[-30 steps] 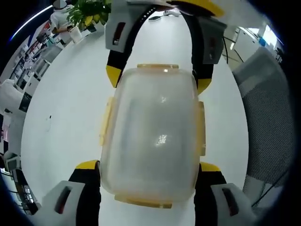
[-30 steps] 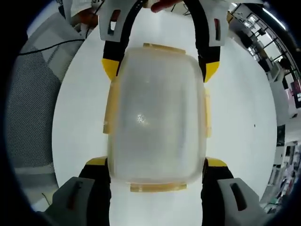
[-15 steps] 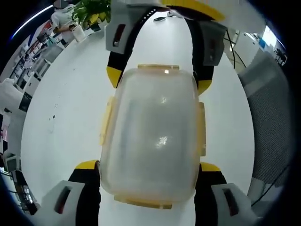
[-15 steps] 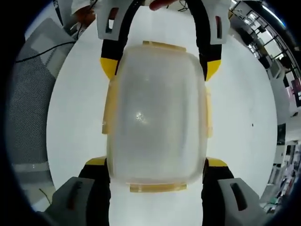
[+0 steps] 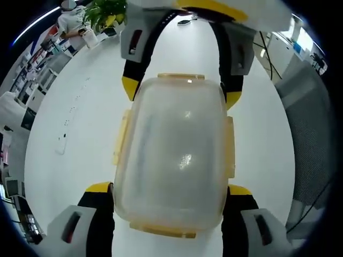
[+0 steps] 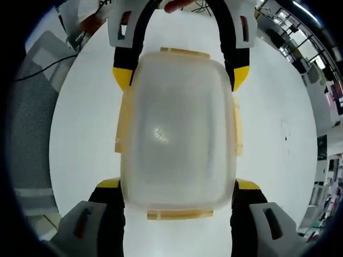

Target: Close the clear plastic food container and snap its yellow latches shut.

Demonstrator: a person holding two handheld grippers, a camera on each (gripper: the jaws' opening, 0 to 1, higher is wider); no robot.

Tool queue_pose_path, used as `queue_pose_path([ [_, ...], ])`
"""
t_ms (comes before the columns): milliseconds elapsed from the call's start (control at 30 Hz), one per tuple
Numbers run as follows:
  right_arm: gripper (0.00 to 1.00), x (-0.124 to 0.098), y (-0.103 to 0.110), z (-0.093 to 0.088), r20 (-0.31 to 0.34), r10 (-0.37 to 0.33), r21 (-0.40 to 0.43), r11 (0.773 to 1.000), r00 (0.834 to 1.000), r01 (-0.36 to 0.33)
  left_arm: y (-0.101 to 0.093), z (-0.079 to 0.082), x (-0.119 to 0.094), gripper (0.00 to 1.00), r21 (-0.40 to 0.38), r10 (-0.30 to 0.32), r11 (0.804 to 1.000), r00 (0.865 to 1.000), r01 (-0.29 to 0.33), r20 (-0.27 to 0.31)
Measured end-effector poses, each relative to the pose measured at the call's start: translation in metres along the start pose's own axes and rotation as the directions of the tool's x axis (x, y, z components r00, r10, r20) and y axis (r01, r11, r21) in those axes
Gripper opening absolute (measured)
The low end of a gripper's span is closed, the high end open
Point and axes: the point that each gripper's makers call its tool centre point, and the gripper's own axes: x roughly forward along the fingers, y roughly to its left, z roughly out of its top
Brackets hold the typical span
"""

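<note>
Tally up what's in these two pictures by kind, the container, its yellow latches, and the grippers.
Clear plastic food container: 1
Yellow latches: 4, far end, near end, one long side, other long side
Grippers: 2, left gripper and right gripper, one at each end of the container
Total: 7

Both grippers clamped, facing each other

Left gripper (image 5: 170, 188) and right gripper (image 6: 177, 183) closed from opposite ends on the container (image 5: 174, 155) (yellow-tipped jaws pressed against its sides), each showing at the top of the other's view.
</note>
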Motion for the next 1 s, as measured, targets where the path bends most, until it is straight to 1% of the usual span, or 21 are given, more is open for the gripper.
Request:
queue_pose_path([
  [233, 0.81, 0.0028, -0.0038, -0.0023, 0.009, 0.024, 0.029, 0.999, 1.0, -0.024, 0.0055, 0.0012, 0.0011, 0.81, 0.004, 0.001, 1.0, 1.0, -0.001, 0.011],
  [333, 0.81, 0.0026, -0.006, -0.0025, 0.016, 0.025, 0.027, 0.999, 1.0, -0.026, 0.0082, 0.0021, 0.002, 0.81, 0.001, 0.002, 1.0, 1.0, -0.002, 0.009],
  [467, 0.81, 0.0024, -0.0075, -0.0021, 0.009, 0.022, 0.014, 1.0, 1.0, -0.022, 0.0086, 0.0017, 0.0021, 0.81, -0.007, 0.007, 1.0, 1.0, -0.007, 0.004],
  [733, 0.81, 0.0023, -0.0082, -0.0019, 0.03, 0.021, 0.01, 1.0, 0.999, -0.022, 0.0087, 0.0024, 0.0018, 0.81, -0.018, 0.011, 1.0, 1.0, -0.011, 0.014],
  [933, 0.81, 0.001, -0.0083, -0.002, 0.052, 0.016, 0.016, 1.0, 0.999, -0.017, 0.0091, 0.0028, 0.0022, 0.81, -0.011, 0.008, 1.0, 1.0, -0.008, 0.004],
  [1000, 0.81, 0.0003, -0.008, -0.0024, 0.065, 0.012, 0.019, 1.0, 0.998, -0.013, 0.0089, 0.0031, 0.0018, 0.81, -0.011, 0.013, 1.0, 1.0, -0.013, 0.015],
])
